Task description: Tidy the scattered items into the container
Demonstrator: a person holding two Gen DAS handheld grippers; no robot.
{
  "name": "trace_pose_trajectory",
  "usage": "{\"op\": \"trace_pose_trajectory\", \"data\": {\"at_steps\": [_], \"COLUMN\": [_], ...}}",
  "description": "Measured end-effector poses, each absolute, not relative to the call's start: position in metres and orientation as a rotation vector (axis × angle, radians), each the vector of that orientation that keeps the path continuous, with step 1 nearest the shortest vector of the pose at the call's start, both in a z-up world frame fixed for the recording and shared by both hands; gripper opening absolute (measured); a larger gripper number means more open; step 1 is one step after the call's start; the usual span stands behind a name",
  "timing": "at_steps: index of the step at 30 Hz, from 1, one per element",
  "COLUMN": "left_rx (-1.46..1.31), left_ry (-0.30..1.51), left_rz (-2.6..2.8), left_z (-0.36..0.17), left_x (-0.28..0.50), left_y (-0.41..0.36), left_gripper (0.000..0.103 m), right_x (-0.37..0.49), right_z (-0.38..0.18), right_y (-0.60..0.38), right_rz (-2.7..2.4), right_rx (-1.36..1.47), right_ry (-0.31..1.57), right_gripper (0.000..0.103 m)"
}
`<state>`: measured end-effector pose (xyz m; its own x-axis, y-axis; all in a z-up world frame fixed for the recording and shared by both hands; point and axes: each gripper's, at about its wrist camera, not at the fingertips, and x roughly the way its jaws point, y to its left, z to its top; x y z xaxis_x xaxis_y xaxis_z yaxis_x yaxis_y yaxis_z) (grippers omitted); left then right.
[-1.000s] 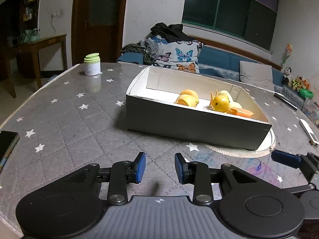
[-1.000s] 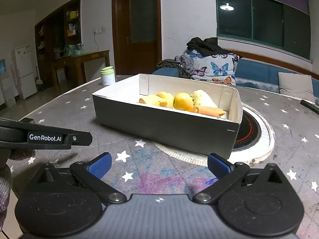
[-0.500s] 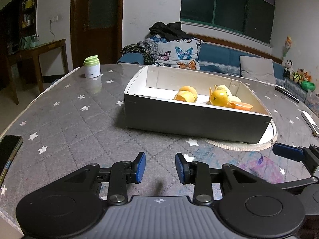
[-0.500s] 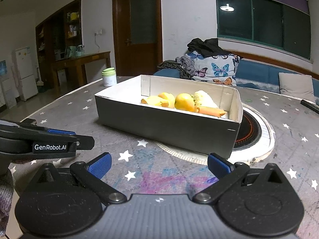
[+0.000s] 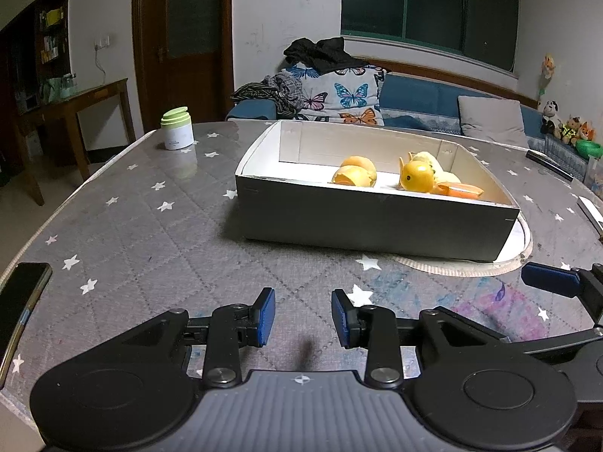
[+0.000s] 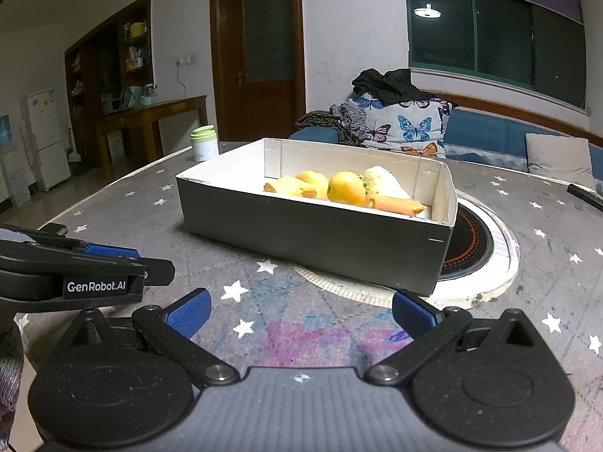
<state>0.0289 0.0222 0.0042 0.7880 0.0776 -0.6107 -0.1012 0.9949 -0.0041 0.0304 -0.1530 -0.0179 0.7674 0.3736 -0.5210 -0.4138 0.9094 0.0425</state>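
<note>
The left gripper (image 5: 303,316) hovers low over the star-patterned table (image 5: 150,241), its blue-padded fingers a small gap apart and holding nothing. The right gripper (image 6: 299,310) sits beside it with its fingers spread wide, also empty; in the right wrist view the left gripper's side shows at 9 o'clock. The grey cardboard box (image 5: 373,222) stands on the table at 12 o'clock from both grippers, well apart from them, one end resting over a round white-rimmed hob (image 6: 486,260) set into the tabletop. Inside the box lie the toy foods: a round yellow fruit (image 6: 346,187), a carrot (image 6: 395,204) at its 4 o'clock, orange halves (image 5: 354,173) and a pale piece behind. A green-lidded jar (image 5: 177,133) stands at the box's 10 o'clock, and a phone (image 5: 19,301) lies near the table edge at 9 o'clock.
</note>
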Motion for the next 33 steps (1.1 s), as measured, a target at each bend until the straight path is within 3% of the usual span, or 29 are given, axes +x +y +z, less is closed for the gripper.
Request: {"op": "trace_pose_trajectory", "data": {"at_steps": [33], "left_rx": [-0.029], "left_ry": [0.678], "left_rz": [0.111], "left_z": [-0.002], "left_x": [0.041], "left_y": [0.023], "left_gripper": [0.036], "right_x": [0.039], "right_z": [-0.023], "right_y": [-0.153], "right_rz": [0.42], "right_rx": [-0.068], "right_ry": [0.569], "right_gripper": [0.103]}}
